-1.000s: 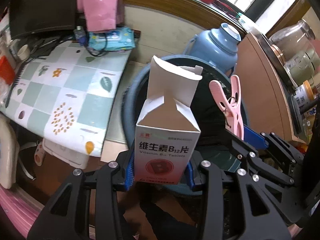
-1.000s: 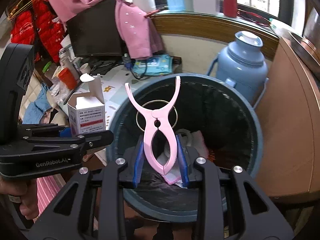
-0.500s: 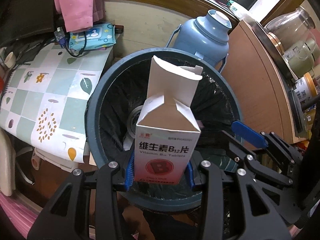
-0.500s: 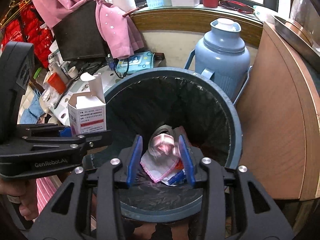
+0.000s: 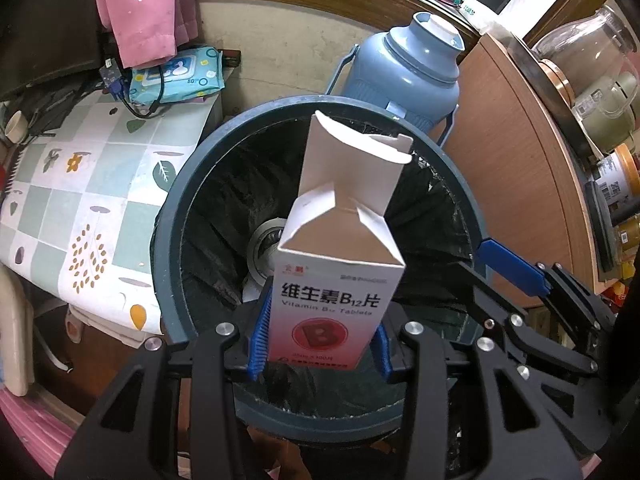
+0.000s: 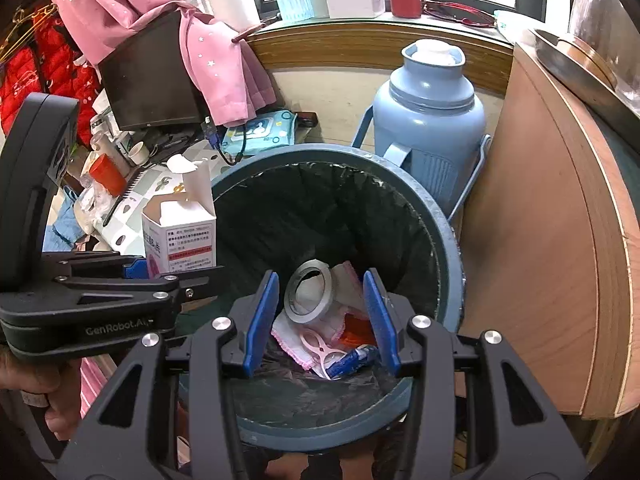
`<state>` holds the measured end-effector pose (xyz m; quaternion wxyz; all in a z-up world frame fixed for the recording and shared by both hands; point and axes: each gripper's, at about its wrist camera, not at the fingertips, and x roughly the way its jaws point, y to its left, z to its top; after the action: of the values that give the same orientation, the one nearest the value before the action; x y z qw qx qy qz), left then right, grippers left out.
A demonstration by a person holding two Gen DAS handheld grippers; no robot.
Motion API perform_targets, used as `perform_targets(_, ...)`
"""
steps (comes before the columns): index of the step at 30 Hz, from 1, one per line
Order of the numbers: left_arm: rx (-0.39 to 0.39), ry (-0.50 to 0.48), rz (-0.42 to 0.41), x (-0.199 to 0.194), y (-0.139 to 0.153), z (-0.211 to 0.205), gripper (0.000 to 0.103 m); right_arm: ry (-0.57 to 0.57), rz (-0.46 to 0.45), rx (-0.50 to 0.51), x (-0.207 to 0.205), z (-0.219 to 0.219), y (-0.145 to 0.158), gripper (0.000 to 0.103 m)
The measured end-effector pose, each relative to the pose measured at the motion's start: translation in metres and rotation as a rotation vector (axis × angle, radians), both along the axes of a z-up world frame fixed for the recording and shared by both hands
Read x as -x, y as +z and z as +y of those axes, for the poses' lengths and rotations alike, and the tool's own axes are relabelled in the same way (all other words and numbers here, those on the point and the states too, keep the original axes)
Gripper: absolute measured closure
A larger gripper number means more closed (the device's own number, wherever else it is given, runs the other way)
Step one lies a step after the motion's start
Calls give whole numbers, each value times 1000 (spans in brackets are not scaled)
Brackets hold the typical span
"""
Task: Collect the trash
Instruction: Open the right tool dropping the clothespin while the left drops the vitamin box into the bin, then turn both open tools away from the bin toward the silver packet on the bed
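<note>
Right claw (image 6: 322, 316) is hanging spread and empty over the blue bin (image 6: 448, 248), its jaws having just been opening with nothing between them; the pink clothespin (image 6: 320, 346) it was pinching a second ago is now lying at the bottom beside the tape roll (image 6: 310, 294). Left claw (image 5: 320, 334) is pinching the opened vitamin box (image 5: 334, 280) above the bin's mouth, so that piece is probably going in next

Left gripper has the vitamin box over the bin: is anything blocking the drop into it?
Nothing visible does. The vitamin box sits in the left gripper above the trash bin, whose mouth is open. The right gripper is open, empty and beside it, not underneath.
</note>
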<state>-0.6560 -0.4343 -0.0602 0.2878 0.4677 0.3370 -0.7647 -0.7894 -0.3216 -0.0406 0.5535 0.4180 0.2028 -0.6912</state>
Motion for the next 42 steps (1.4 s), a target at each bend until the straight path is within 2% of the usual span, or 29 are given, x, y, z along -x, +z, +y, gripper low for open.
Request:
perform_targets(4, 12, -7, 2, 5, 0, 3, 53, -4, 4, -1, 3, 3, 0, 57)
perform_targets(7, 19, -15, 3, 9, 1, 6, 52, -8, 4, -1, 6, 4, 0, 57)
perform_targets(13, 35, -7, -2, 9, 3, 9, 42, -15, 3, 8, 9, 9, 2, 57)
perform_targets(23, 65, 34, 0, -11, 15, 8, 42, 28, 4, 32, -7, 0, 8, 57)
perform_targets(32, 72, 181, -12, -82, 20, -7, 41, 190, 22, 57, -72, -27, 17, 57)
perform_targets(42, 72, 391, -6, -199, 24, -17, 40, 386, 28, 63, -180, -64, 21, 55)
